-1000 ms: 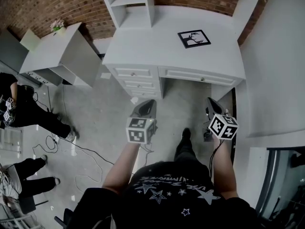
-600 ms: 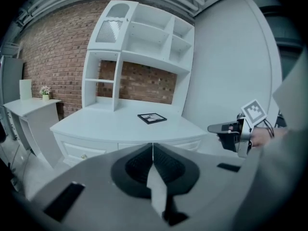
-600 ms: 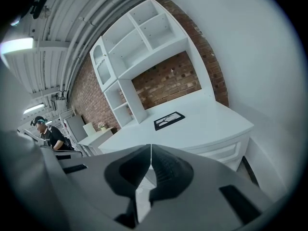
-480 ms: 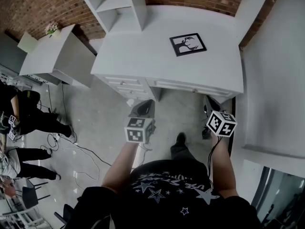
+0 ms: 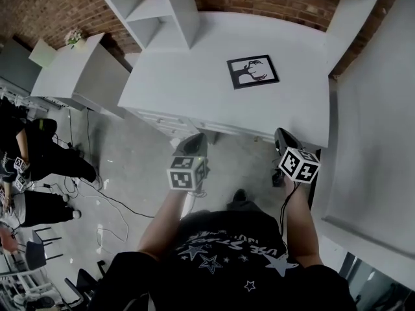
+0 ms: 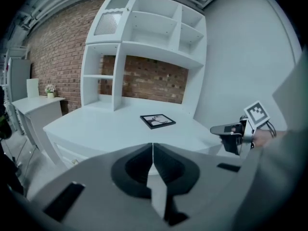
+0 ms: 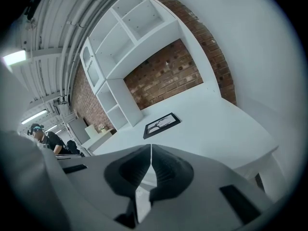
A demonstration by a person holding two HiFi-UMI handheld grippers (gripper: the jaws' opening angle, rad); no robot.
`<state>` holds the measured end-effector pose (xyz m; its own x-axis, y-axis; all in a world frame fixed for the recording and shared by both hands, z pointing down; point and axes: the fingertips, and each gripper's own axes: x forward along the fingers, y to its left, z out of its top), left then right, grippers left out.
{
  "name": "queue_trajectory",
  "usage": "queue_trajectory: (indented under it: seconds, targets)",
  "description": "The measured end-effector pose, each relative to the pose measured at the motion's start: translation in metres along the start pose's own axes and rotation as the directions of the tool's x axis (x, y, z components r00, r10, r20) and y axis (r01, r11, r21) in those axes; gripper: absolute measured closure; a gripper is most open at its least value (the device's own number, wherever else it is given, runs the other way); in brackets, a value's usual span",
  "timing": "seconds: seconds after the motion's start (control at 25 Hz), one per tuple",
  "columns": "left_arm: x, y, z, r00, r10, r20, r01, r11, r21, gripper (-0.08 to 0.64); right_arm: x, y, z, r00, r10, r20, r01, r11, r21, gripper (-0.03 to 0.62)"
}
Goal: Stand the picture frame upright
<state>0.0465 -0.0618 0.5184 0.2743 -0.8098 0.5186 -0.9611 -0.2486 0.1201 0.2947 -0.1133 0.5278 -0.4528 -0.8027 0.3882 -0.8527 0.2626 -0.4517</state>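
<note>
Just short of the desk (image 5: 188, 83), both forearms stretch forward: left gripper (image 5: 196, 140) at the frame's (image 5: 253, 72) 7 o'clock, right gripper (image 5: 283, 136) at its 5 o'clock. Both pairs of jaws clenched, empty. Frame lies flat on the desk, well apart from each.

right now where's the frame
In the head view the frame lies flat on the desk, slightly right of its middle and right of the shelves.

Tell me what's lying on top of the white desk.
A black picture frame lies flat, face up, right of the middle of the desk; a white shelf unit stands along its back. Nothing else shows. The frame's back and the surface beneath it are covered.
</note>
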Motion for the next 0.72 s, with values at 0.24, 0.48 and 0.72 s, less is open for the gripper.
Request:
queue_trajectory:
  seconds: [0.24, 0.48, 0.72]
  targets:
    - [0.000, 0.001, 0.011, 0.999, 0.040, 0.002, -0.040, 0.999, -0.017, 0.541, 0.026, 0.002, 0.005, 0.999, 0.037, -0.033, -0.037, 0.999, 0.013, 0.577]
    - [0.007, 0.008, 0.015, 0.999, 0.046, -0.007, -0.046, 0.999, -0.010, 0.541, 0.041, 0.013, -0.004, 0.997, 0.056, -0.059, -0.056, 0.998, 0.017, 0.577]
    - [0.032, 0.016, 0.024, 1.000, -0.002, -0.011, 0.002, 1.000, 0.014, 0.540, 0.054, 0.003, -0.001, 0.999, -0.008, -0.051, 0.010, 0.999, 0.042, 0.577]
